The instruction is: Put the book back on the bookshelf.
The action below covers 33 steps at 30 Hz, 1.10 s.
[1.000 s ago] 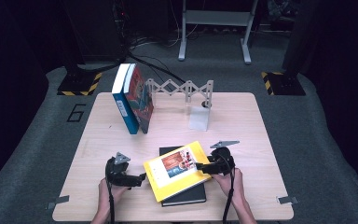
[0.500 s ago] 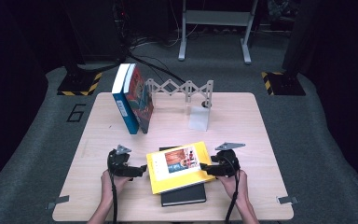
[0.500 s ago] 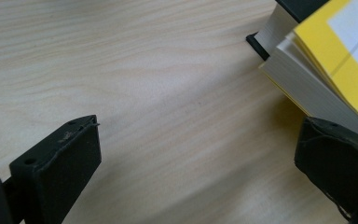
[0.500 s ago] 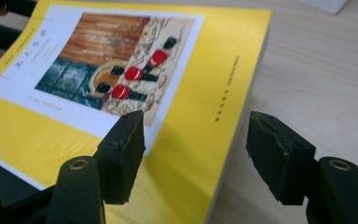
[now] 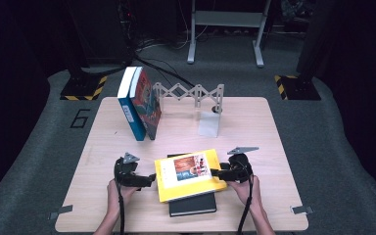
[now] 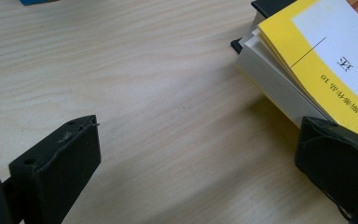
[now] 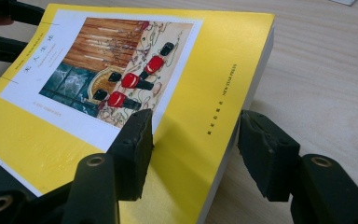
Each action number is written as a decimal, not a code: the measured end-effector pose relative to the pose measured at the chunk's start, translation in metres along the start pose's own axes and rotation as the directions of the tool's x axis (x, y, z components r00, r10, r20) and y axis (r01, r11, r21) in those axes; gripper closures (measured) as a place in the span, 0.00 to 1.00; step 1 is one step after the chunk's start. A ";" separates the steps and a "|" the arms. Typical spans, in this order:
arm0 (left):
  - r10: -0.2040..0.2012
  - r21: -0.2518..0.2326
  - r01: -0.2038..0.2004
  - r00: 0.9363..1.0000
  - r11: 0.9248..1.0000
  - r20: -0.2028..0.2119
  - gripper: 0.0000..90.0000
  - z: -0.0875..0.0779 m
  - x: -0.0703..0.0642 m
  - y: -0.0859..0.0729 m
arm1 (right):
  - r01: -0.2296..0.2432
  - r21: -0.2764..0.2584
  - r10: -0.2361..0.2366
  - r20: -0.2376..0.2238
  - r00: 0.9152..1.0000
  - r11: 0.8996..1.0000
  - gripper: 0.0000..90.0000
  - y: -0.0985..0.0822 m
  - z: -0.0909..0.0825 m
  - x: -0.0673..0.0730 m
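Straddling the near short edge of the yellow book point(image 7: 205, 70), the right gripper point(image 7: 196, 128) sits with one jaw on the cover and the other just off the page edge, a sliver of gap showing. Its jaws have just been closing with the book's edge between them, but I judge the pinch not yet made. Book lies flat, skewed, atop a black book point(image 5: 193, 204) on the table point(image 5: 254, 127). Seen from the high view, the yellow book point(image 5: 188, 175) runs its long axis straight from the right gripper point(image 5: 220, 172) across to the left gripper point(image 5: 149, 178), one short end at each claw. Left gripper point(image 6: 196, 140) is released, jaws wide; the book's corner point(image 6: 326, 60) lies at its one jaw, nothing but bare wood between the two. Right claw is the nearer to a hold, so the coming move likely turns on it clamping that end, the left then taking the far end. Readable: "NEW STAR PRESS" along the cover margin just ahead of the right jaws; Chinese title characters and a "10" by the left claw. Cover art shows red-coated figures. Beyond both claws, two upright books point(image 5: 139, 103) lean by an accordion rack point(image 5: 191, 93).
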<state>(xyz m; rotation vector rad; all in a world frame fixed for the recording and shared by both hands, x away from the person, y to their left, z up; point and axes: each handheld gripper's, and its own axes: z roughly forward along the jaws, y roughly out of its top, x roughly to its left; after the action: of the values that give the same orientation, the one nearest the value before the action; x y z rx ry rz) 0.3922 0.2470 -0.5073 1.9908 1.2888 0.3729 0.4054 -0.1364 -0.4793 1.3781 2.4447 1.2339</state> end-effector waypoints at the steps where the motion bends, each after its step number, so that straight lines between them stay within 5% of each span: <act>1: -0.001 0.002 0.001 1.000 1.000 -0.001 0.00 0.001 0.000 0.001 | -0.004 -0.001 0.004 0.002 1.000 1.000 0.50 -0.001 0.000 0.001; 16: 0.026 0.038 -0.026 1.000 0.999 -0.002 0.00 0.020 0.011 0.025 | -0.018 0.007 0.018 0.057 0.998 1.000 0.50 -0.013 -0.012 0.013; 24: -0.002 -0.005 0.002 1.000 1.000 -0.001 0.00 -0.001 0.010 0.010 | 0.034 -0.008 -0.033 0.088 0.996 0.999 0.34 0.003 -0.007 0.007; 33: 0.031 0.000 -0.031 0.999 1.000 0.013 0.00 -0.001 -0.004 0.005 | -0.002 0.033 -0.001 0.068 0.998 0.999 0.41 0.009 0.000 0.002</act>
<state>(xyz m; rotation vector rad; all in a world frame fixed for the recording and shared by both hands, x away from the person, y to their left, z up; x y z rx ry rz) 0.3930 0.2426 -0.5022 2.0123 1.2513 0.3739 0.4104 -0.1322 -0.4730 1.4046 2.4299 1.1324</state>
